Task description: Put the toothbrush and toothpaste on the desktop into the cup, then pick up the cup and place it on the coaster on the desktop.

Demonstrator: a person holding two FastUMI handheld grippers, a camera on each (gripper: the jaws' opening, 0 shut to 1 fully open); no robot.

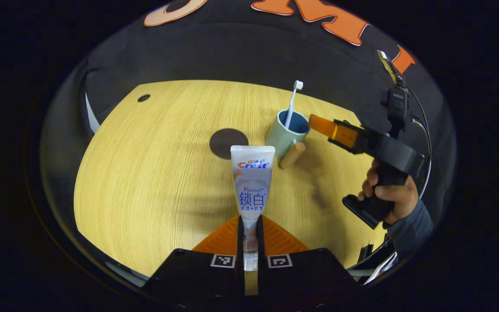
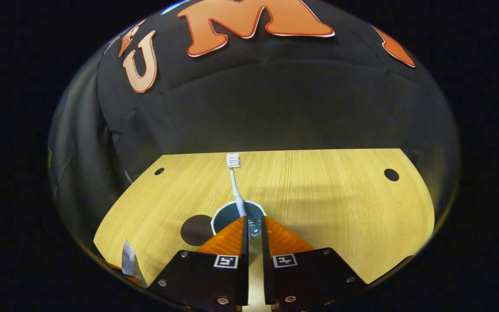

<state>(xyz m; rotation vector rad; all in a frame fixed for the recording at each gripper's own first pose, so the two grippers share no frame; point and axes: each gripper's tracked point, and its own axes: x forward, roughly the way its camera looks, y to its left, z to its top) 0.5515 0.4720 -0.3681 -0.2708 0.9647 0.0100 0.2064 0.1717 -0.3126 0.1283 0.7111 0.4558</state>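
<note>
My left gripper [image 1: 249,222] is shut on the cap end of a white toothpaste tube [image 1: 252,180], which juts forward over the wooden desktop [image 1: 145,195]. Beyond it stands a pale blue cup [image 1: 285,136] with a wooden handle. A white toothbrush [image 1: 293,102] stands inside, head up. A dark round coaster [image 1: 228,143] lies just left of the cup. My right gripper [image 1: 319,125] hovers at the cup's right rim. In the right gripper view its fingers [image 2: 232,236] are close together with a thin slit, right behind the cup [image 2: 225,219] and toothbrush [image 2: 235,182], touching neither.
A hand and grey sleeve [image 1: 399,201] hold the right gripper over the desktop's right side. Small dark holes [image 2: 391,174] mark the far corners of the table. The toothpaste tube's flat end [image 2: 128,260] pokes in low at the left of the right gripper view.
</note>
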